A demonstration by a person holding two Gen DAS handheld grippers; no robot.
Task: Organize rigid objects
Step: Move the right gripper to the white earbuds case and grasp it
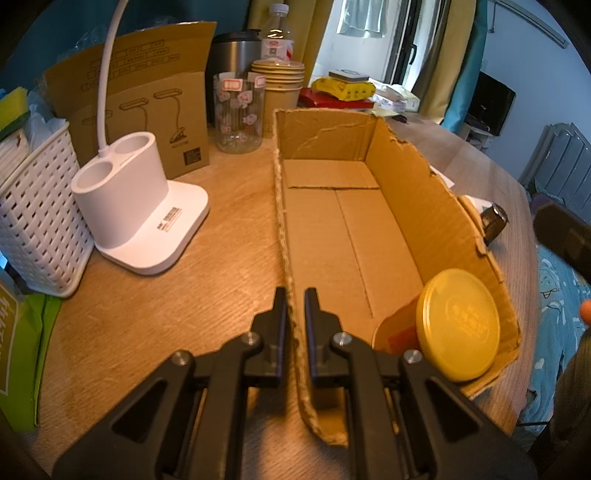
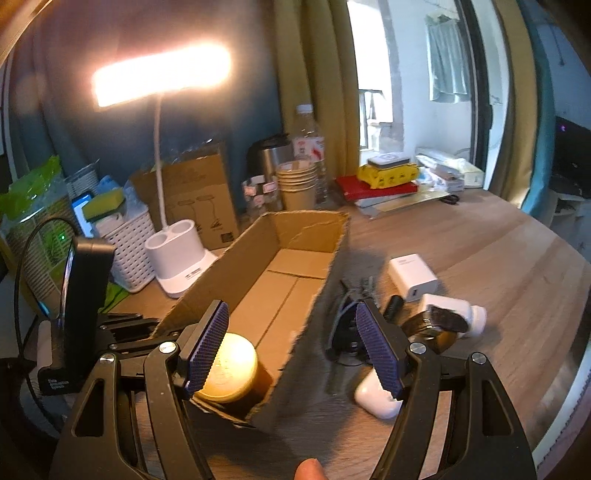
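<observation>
the left tongs (image 1: pixel 295 306) are pinched narrow on the near left wall of the cardboard box (image 1: pixel 332 229), one finger outside it and one inside. the right tongs (image 2: pixel 291 347) stand wide with nothing between the pads, hovering over the box's right wall. just inside the box, at the corner nearest both tongs, a jar with a yellow lid (image 1: pixel 458 325) lies tilted against the right wall; the rest of the box floor ahead is bare. to the right of the right tongs, on the wooden table (image 2: pixel 498 258), lie a white charger block (image 2: pixel 412 277), a white bottle (image 2: pixel 454 314), a white earbud case (image 2: pixel 376 395) and a dark tangle of what may be cable and a watch, too blurred to sort. left of the left tongs stands a white lamp base (image 1: pixel 136 206), beside a white woven basket (image 1: pixel 40 221). beyond the box are a printed glass (image 1: pixel 240 110), stacked paper cups (image 1: pixel 280 85) and a water bottle (image 1: pixel 277 33).
</observation>
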